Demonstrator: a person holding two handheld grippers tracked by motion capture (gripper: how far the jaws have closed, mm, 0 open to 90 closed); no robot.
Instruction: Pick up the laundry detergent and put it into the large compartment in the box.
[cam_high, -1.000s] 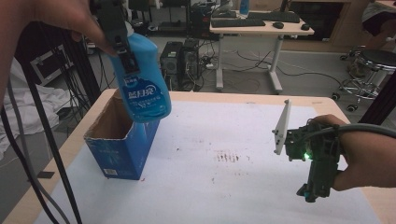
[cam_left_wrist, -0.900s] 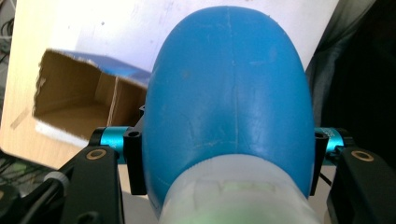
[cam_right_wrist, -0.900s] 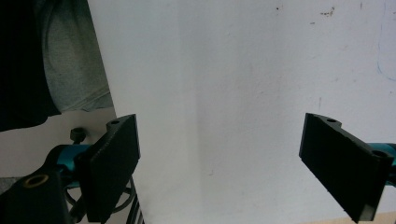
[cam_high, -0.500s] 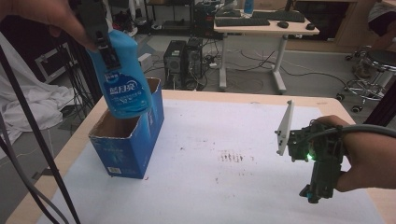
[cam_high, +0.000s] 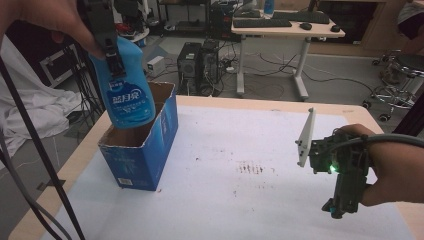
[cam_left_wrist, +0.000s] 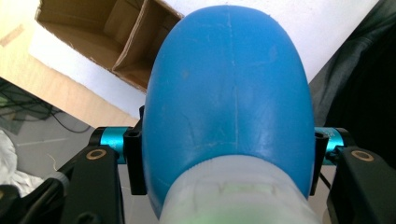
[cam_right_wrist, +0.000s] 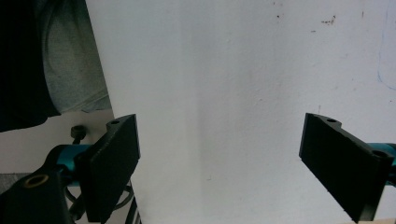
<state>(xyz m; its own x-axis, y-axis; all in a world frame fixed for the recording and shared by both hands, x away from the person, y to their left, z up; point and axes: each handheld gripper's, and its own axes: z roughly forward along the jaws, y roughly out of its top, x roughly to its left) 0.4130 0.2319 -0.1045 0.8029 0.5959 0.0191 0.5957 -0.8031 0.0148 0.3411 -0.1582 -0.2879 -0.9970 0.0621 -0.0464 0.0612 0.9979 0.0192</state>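
A blue detergent bottle (cam_high: 129, 92) with a white label hangs upright over the open blue cardboard box (cam_high: 145, 157) at the table's left side. My left gripper (cam_high: 112, 55) is shut on the bottle's upper part, held by a hand from above. In the left gripper view the bottle (cam_left_wrist: 229, 93) sits between the jaws of the left gripper (cam_left_wrist: 226, 158), its whitish cap end nearest the camera and the box's brown inside (cam_left_wrist: 116, 32) beyond it. My right gripper (cam_high: 337, 205) rests low at the right, pointing down. In the right gripper view it (cam_right_wrist: 219, 158) stands open over bare white table (cam_right_wrist: 233, 70).
The white table top (cam_high: 240, 200) has a faint brown stain (cam_high: 250, 167) near its middle. A grey plate (cam_high: 305, 137) stands up from the right gripper. Black cables (cam_high: 30, 150) hang down at the far left. Desks, computers and a chair stand beyond the table's far edge.
The left hand has carried the bottle to the left and slightly down, from beside the box's right wall to over its opening. The right gripper has stayed put.
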